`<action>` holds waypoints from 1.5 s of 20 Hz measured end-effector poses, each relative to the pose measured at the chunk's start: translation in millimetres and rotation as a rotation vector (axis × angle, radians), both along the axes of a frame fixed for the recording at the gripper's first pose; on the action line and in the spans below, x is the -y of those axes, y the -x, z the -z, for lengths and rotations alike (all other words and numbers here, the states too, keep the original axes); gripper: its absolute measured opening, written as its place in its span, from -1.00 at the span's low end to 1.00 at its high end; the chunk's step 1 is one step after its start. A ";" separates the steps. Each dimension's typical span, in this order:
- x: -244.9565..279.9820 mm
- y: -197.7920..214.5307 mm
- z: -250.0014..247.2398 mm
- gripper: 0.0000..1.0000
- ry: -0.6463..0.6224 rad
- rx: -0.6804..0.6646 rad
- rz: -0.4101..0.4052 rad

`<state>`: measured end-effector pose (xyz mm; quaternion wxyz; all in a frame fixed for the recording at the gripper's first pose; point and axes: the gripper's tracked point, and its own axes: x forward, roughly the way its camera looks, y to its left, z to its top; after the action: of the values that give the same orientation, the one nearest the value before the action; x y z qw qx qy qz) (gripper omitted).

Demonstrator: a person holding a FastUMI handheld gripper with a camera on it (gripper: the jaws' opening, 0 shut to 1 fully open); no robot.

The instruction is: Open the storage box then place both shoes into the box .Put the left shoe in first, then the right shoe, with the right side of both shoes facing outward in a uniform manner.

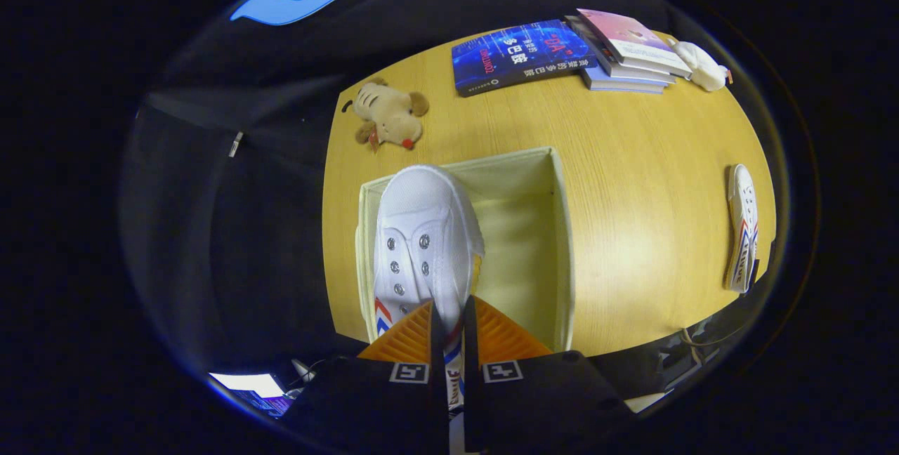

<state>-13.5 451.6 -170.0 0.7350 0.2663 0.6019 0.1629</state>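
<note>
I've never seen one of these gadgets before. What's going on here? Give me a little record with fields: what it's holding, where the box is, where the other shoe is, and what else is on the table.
gripper: gripper, shut on the held shoe's side wall
held shoe: white shoe, toe pointing away, over the box's left part
box: storage box, open, nothing seen on its floor
other shoe: second shoe, on its side near the table's right edge
table: wooden table
other items: plush dog, books, small white toy
</note>
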 end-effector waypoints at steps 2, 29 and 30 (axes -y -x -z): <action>-13.0 3.4 8.2 -0.74 0.006 -0.013 -0.006; -47.9 -14.9 -1.7 0.01 -0.087 0.013 0.008; -44.7 -17.2 -5.6 0.30 -0.082 0.032 -0.001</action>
<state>3.7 496.3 -164.4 0.7330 0.2932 0.5829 0.1921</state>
